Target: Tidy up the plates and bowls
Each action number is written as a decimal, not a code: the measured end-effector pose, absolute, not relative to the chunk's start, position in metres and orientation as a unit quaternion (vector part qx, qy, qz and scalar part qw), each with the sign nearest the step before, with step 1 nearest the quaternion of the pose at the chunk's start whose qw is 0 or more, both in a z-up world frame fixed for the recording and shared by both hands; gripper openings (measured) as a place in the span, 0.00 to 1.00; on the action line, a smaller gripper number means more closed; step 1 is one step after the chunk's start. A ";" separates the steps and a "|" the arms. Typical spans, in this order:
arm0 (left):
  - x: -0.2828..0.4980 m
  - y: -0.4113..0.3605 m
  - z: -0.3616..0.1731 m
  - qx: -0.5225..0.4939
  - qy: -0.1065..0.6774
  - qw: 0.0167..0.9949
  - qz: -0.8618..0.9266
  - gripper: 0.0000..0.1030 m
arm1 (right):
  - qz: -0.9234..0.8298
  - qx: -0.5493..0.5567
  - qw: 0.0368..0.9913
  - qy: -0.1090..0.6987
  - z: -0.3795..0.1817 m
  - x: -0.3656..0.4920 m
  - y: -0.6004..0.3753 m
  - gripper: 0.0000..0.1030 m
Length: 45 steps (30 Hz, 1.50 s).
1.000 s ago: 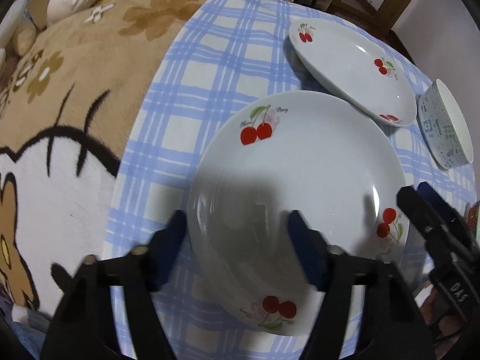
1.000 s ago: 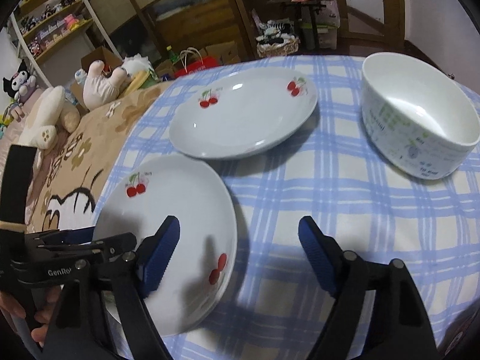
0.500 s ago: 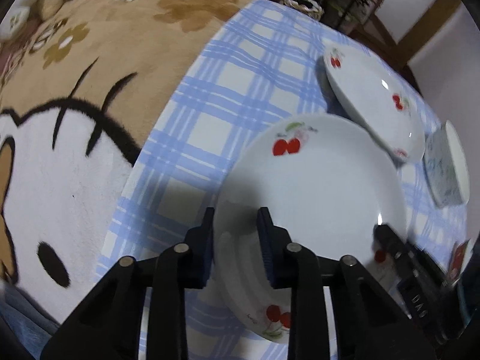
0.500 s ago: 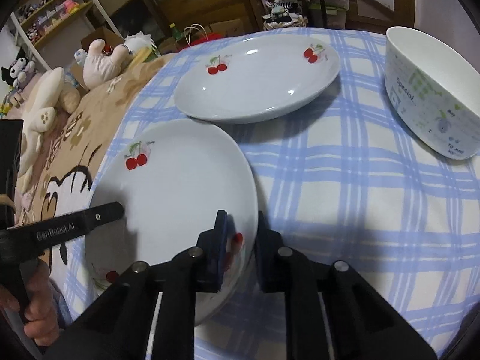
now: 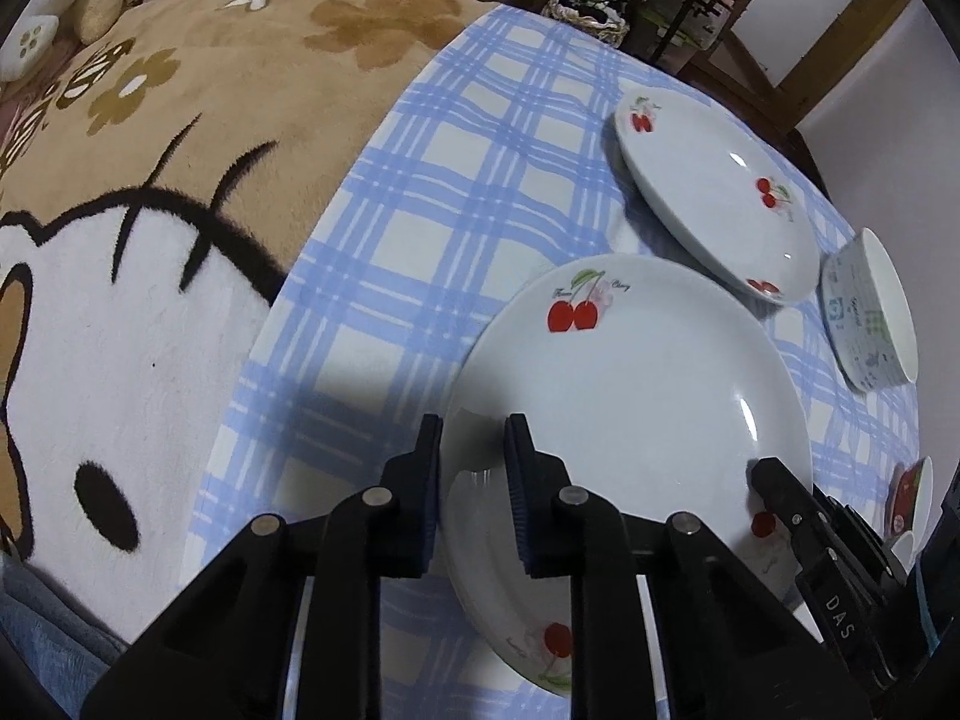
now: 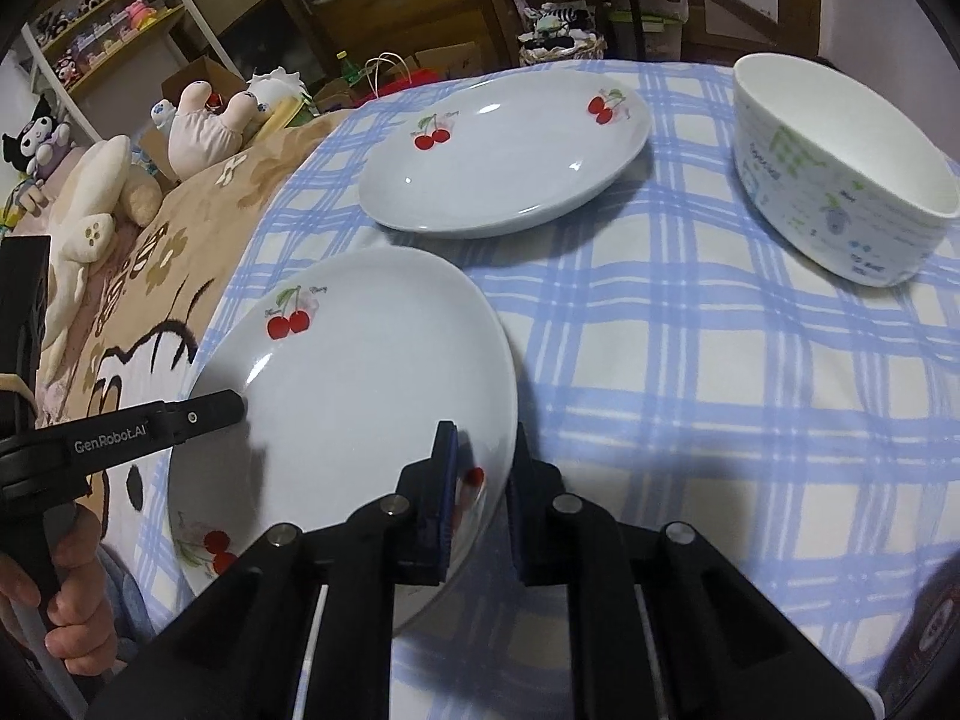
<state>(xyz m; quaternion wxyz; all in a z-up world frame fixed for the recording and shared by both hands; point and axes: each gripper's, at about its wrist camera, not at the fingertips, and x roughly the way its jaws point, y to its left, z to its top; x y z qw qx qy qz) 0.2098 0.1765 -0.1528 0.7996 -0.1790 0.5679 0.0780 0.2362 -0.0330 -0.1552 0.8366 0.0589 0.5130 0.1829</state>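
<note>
A white cherry-print plate (image 5: pixel 630 396) (image 6: pixel 360 396) lies nearest on the blue checked tablecloth (image 6: pixel 690 360). My left gripper (image 5: pixel 474 462) has the plate's left rim between its pads, and its jaws are closing on it. My right gripper (image 6: pixel 483 468) is shut on the opposite, right rim. The plate's right side casts a shadow, as if slightly raised. Each gripper shows at the edge of the other view: the left finger (image 6: pixel 204 411), the right finger (image 5: pixel 780 492). A second cherry plate (image 5: pixel 714 198) (image 6: pixel 510 162) sits behind. A white printed bowl (image 5: pixel 870 318) (image 6: pixel 840 180) stands at the far right.
A tan cartoon-cat blanket (image 5: pixel 150 210) adjoins the table on the left. Plush toys (image 6: pixel 198 126) lie beyond it. Part of a small red-patterned dish (image 5: pixel 915 492) shows at the right edge. A person's hand (image 6: pixel 72 600) holds the left gripper's handle.
Both grippers went from wide open to closed on opposite rims of the near plate. The left view shifted slightly, showing more blanket.
</note>
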 end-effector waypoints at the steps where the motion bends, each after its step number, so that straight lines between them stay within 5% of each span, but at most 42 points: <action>1: 0.207 0.176 -0.150 -0.180 0.566 0.801 0.074 0.16 | 0.181 0.062 0.838 0.511 -0.153 0.233 -0.036 0.15; 45: 0.096 0.033 -0.054 -0.075 0.487 0.867 -0.073 0.15 | 0.086 0.095 0.892 0.434 -0.057 0.078 -0.170 0.15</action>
